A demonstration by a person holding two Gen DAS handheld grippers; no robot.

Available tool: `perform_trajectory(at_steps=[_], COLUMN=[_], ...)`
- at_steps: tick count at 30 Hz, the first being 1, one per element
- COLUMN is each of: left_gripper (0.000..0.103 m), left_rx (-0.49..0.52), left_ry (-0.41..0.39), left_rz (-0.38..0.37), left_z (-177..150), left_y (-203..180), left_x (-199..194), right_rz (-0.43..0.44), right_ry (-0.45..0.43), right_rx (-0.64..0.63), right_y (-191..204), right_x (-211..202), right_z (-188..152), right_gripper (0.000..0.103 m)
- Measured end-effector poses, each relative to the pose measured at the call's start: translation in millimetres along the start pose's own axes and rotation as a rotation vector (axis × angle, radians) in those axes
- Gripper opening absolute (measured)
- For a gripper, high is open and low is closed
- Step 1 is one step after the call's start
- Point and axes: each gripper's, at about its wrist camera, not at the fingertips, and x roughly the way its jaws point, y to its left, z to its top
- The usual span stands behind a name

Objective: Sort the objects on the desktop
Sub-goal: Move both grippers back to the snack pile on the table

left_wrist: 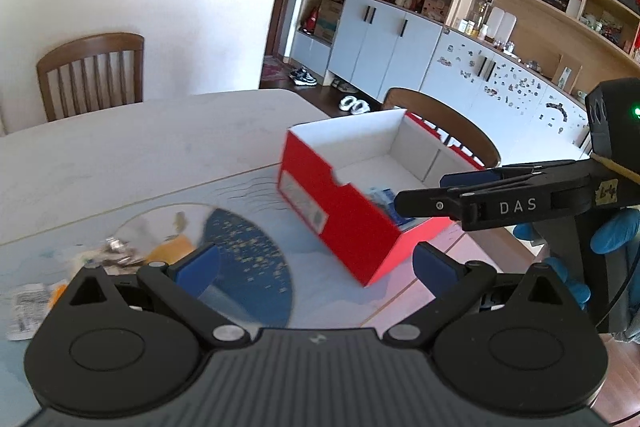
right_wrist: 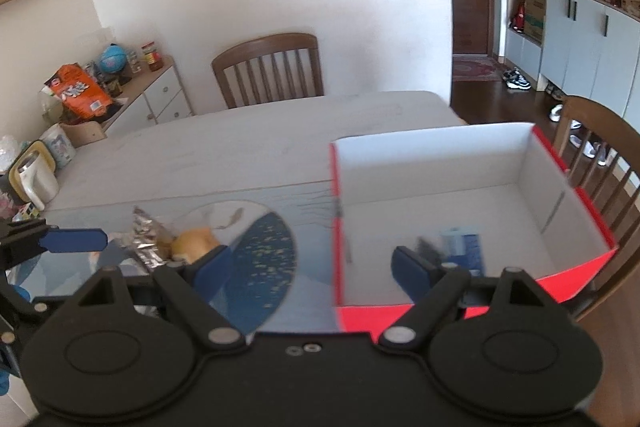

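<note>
An open red box (left_wrist: 340, 219) with a white inside stands on the table, right of centre, and a blue packet (right_wrist: 466, 247) lies in it. Left of the box (right_wrist: 460, 171), a round orange item (right_wrist: 196, 245), a crumpled foil wrapper (right_wrist: 146, 235) and a blister pack (left_wrist: 26, 307) lie on the patterned mat. My left gripper (left_wrist: 316, 267) is open and empty above the mat, in front of the box. My right gripper (right_wrist: 312, 267) is also open and empty, over the box's near left wall. In the left wrist view the right gripper (left_wrist: 422, 193) reaches over the box's near right corner.
Two wooden chairs stand at the table, one at the far side (right_wrist: 272, 67) and one behind the box (right_wrist: 600, 155). A white kettle (right_wrist: 34, 179) and clutter sit at the table's left end. A gloved hand (left_wrist: 612, 235) holds the right gripper.
</note>
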Motion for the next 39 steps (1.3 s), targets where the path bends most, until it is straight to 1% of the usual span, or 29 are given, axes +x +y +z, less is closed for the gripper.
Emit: perform_trajectory(at_steps=[5,8,13,17,22,25,30,32,35,39], left_gripper=[0.103,0.103,0.103,0.103,0.103,0.103,0.103,0.103,0.103,0.103], left_rx=[-0.027,-0.032,-0.022,-0.001,-0.006,0.004,0.023,0.058,0.106,0.106], left_ry=[-0.005,-0.013,-0.035,-0.057,-0.053,-0.044,-0.032,-0.032,-0.023,-0.027], left_rz=[0.025,0.038,0.094,0.133,0.174,0.208,0.217,0.223,0.209,0.212], left_z=[-11.6,-17.3,-31.9,-43.7,-56.9,-62.6,-70.7,-75.1,-80.6,-82.4], left_y=[28.4,42.7,64.8,78.3,96.8,104.5,115.7,116.5,116.8,123.2], left_x=[-17.4,-26.1,-39.3,-45.1,-40.5,-35.7,-26.4,-22.2,-15.0,-11.5], right_rz=[0.007,0.018,0.034,0.067,0.106,0.117,0.129,0.132,0.143,0.150], right_ry=[0.035,0.038,0.060,0.073,0.080,0.098,0.139,0.153,0.176,0.195], right_rx=[-0.033,-0.037,-0.071,-0.090,-0.178,-0.198,-0.200,-0.205,-0.216,-0.230], right_y=[31.1,43.5,65.5,78.5,97.8,104.1,106.5,107.1,108.1,110.8], right_x=[14.8,18.4,32.1,43.9,57.9,67.0,86.6,94.2,104.3,112.6], right_z=[-6.8,-9.9,-14.3,-17.4,-22.6,-25.0,-31.1,-33.2,-36.4,-39.3], right_gripper=[0.087,0.087,0.087,0.086,0.086,0.085,0.084,0.083,0.083,0.081])
